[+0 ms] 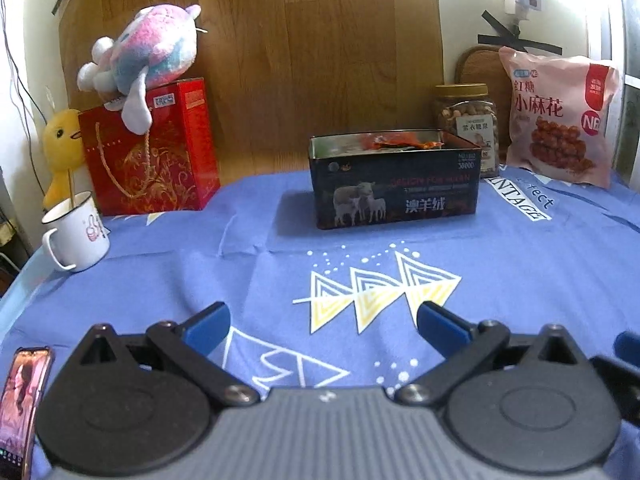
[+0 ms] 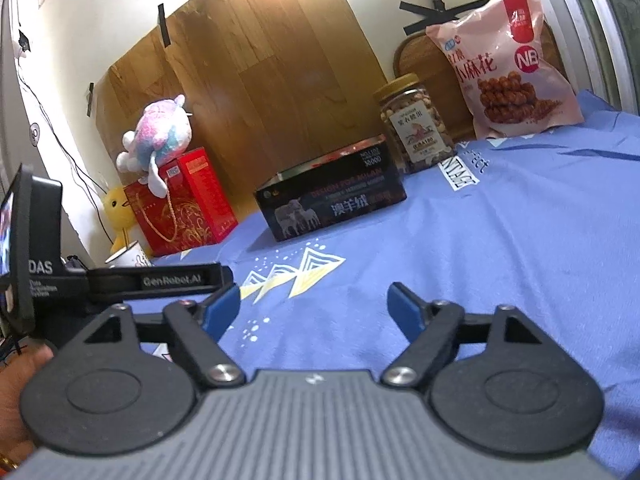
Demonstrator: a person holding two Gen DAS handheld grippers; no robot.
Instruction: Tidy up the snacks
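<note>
The left gripper (image 1: 324, 320) and right gripper (image 2: 314, 304) hover wide and empty over the table (image 1: 520, 264). The tin (image 1: 394, 178) already holds packets; jar (image 2: 414, 124) and bag (image 2: 508, 64) stand behind it, apparently awaiting a reach.

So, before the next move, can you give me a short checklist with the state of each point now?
1. Left claw open and holding nothing: ok.
2. Right claw open and holding nothing: ok.
3. Tin box has no lid on: ok.
4. Free space inside the box: cannot tell; only an orange wrapper shows.
5. Nut jar upright, lid on: ok.
6. Pink snack bag leaning upright at the back: ok.
</note>
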